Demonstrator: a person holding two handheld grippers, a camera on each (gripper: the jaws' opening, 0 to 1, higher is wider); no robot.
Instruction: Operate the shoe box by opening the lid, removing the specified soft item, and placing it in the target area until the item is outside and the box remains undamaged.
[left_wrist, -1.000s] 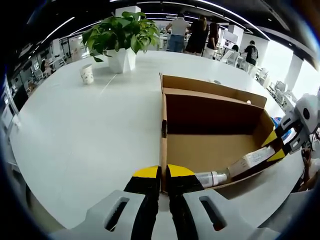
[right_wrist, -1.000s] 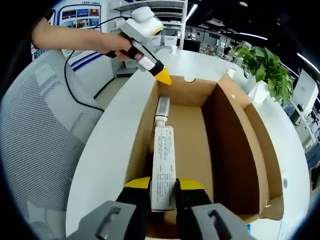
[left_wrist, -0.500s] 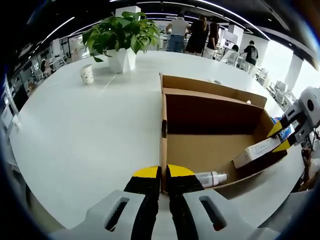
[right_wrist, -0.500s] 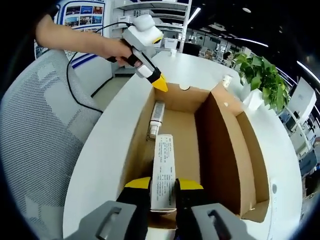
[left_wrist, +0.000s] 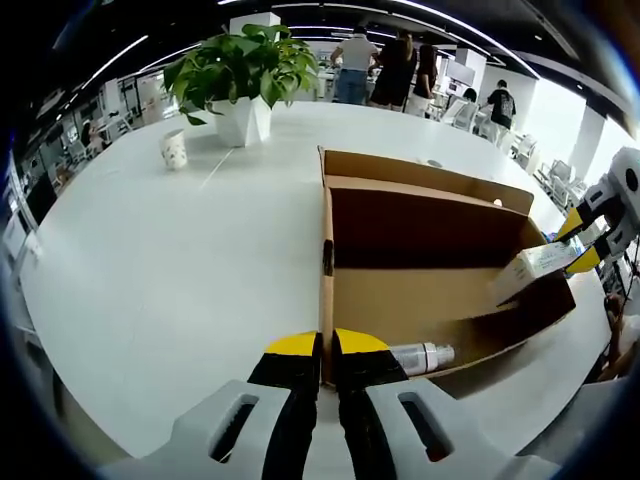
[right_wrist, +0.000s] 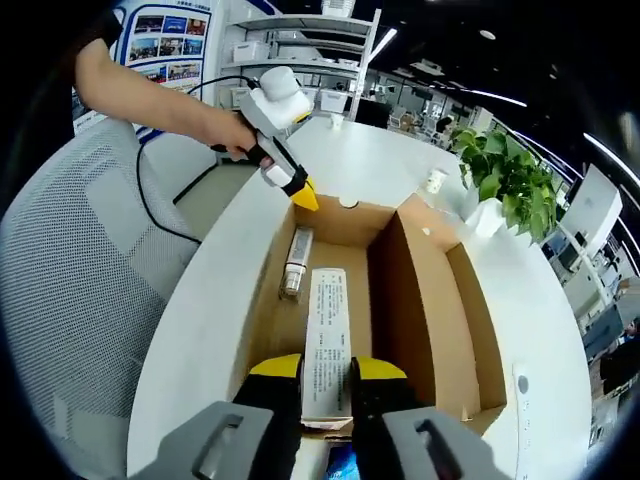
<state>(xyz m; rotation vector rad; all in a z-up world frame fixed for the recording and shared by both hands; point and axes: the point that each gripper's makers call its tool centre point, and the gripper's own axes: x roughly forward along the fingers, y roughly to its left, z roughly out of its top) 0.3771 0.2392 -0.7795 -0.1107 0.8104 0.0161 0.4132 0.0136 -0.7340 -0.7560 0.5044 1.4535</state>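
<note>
An open brown cardboard box (left_wrist: 430, 225) lies on the white table (left_wrist: 150, 260). My left gripper (left_wrist: 327, 345) is shut on the box's near corner wall. Inside, against the near wall, lies a small white bottle (left_wrist: 422, 355). At the box's right end my right gripper (left_wrist: 578, 243) holds a long white printed pack (left_wrist: 535, 264) raised above the rim. In the right gripper view, my right gripper (right_wrist: 327, 368) is shut on that pack (right_wrist: 328, 320), which hangs over the box (right_wrist: 440, 310). The bottle (right_wrist: 293, 268) lies below, and the left gripper (right_wrist: 303, 195) pinches the far corner.
A potted plant (left_wrist: 243, 75) and a small cup (left_wrist: 175, 148) stand on the far side of the table. Several people (left_wrist: 385, 70) stand beyond it. A grey mesh chair (right_wrist: 70, 300) sits beside the table edge. A hand and forearm (right_wrist: 150, 100) hold the left gripper.
My right gripper has risen and pulled back with the white pack, lifting it from the box floor to above the rim. The bottle and the left gripper have stayed put.
</note>
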